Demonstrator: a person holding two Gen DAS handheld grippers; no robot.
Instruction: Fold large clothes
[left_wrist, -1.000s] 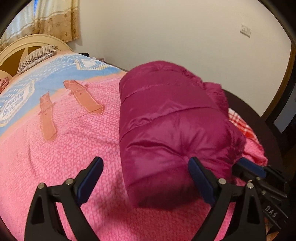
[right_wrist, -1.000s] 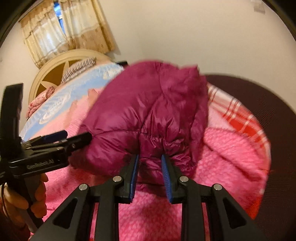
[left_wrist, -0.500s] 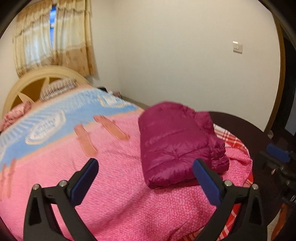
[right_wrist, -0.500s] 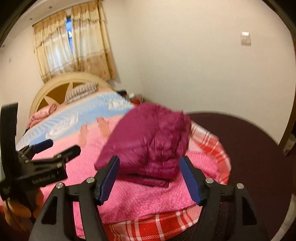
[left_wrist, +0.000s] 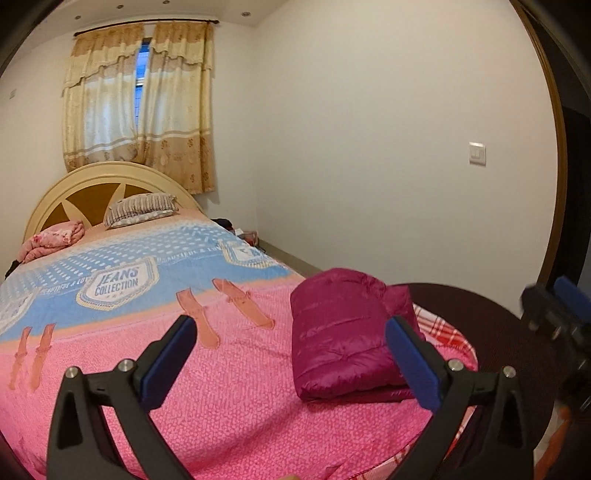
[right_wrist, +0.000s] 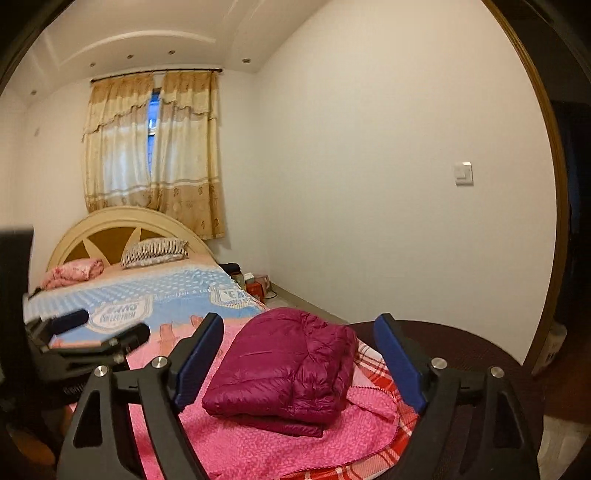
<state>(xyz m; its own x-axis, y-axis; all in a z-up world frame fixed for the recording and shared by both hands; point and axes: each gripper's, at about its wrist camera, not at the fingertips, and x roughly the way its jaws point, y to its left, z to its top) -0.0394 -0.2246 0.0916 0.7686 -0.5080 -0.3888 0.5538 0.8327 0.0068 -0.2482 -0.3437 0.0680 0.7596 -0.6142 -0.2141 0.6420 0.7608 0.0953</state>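
Now folded jacket (right_wrist: 284, 365) lies on bed (right_wrist: 258, 446), both grippers empty.

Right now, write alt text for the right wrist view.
A folded magenta puffer jacket lies on a pink bedspread at the foot of a bed, framed by the right hand-held gripper, whose jaws are opening with nothing between them. Curtained window behind.

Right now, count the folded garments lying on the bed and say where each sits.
1. The folded magenta puffer jacket lies on the pink blanket near the bed's foot, on the wall side. Neither gripper touches it. Others could be hidden beyond the frames.
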